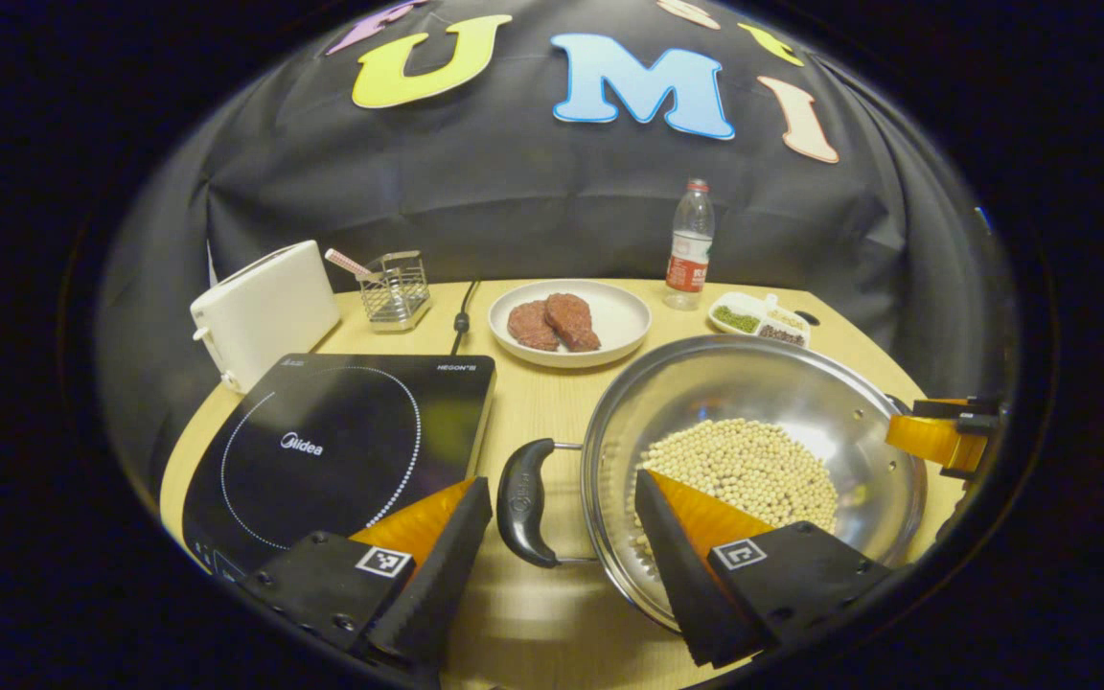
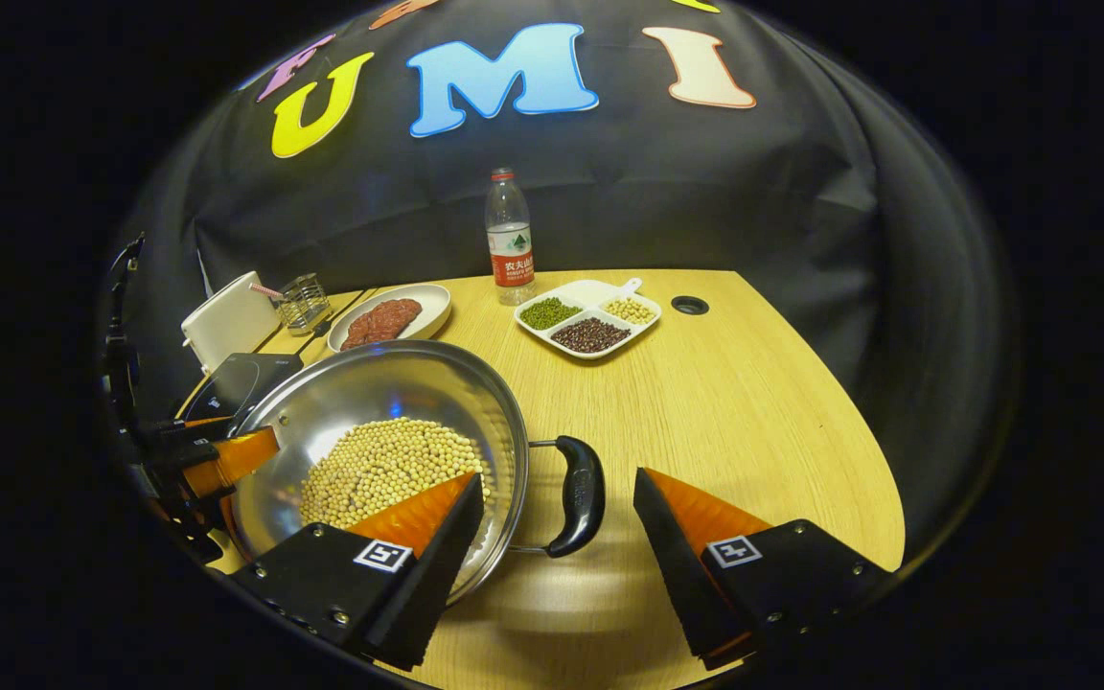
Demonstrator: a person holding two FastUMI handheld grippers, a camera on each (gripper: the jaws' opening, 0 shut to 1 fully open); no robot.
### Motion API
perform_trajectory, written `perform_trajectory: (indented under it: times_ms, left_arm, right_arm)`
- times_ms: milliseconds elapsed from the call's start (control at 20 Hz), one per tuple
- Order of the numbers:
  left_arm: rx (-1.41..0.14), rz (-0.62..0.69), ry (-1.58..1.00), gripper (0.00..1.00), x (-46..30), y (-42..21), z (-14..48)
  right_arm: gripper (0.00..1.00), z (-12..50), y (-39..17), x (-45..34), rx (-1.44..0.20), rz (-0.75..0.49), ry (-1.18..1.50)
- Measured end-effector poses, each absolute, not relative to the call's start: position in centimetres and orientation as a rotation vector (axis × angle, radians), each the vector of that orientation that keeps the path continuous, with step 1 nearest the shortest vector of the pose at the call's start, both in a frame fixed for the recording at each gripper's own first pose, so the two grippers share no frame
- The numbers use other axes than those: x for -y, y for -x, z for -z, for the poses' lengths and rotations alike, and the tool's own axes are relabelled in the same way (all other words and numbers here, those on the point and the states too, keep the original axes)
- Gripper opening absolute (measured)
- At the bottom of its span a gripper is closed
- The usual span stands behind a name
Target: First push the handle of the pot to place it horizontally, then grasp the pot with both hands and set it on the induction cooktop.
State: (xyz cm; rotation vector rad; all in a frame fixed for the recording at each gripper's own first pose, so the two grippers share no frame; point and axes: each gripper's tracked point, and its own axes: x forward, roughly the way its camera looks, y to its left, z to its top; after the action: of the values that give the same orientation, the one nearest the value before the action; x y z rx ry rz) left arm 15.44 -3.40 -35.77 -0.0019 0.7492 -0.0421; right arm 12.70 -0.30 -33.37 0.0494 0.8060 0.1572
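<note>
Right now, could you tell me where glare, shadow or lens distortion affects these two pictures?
Left gripper view: bright glare on the pot's steel wall, a soft sheen on the induction cooktop, and the table edge bows from fisheye distortion. Right gripper view: blue and white reflections inside the pot, a soft shadow under its handle, the far edges dim; both are sharp.

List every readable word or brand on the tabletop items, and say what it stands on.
"Midea": on the induction cooktop glass, centre.
Corner print on the cooktop: too blurred.
Bottle label: too small.
Pot handle emblem: unreadable.
</note>
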Motion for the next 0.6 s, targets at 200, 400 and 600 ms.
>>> perform_trajectory:
  times_ms: [200, 400, 600]
  left_arm:
    - [-0.774, 0.015, -0.015, 0.91, 3.3, -15.7, 36.6]
    - [-0.807, -0.011, -0.01, 0.82, 3.3, -15.4, 37.4]
    - [-0.798, -0.032, 0.002, 0.79, 3.2, -15.4, 37.2]
  right_arm:
    - [0.8, 34.6, -12.7, -0.1, -0.848, -0.183, -0.063]
    - [0.59, 34.6, -12.9, -0.3, -0.855, -0.18, -0.083]
    - [0.53, 34.6, -12.8, -0.3, -0.896, -0.151, -0.09]
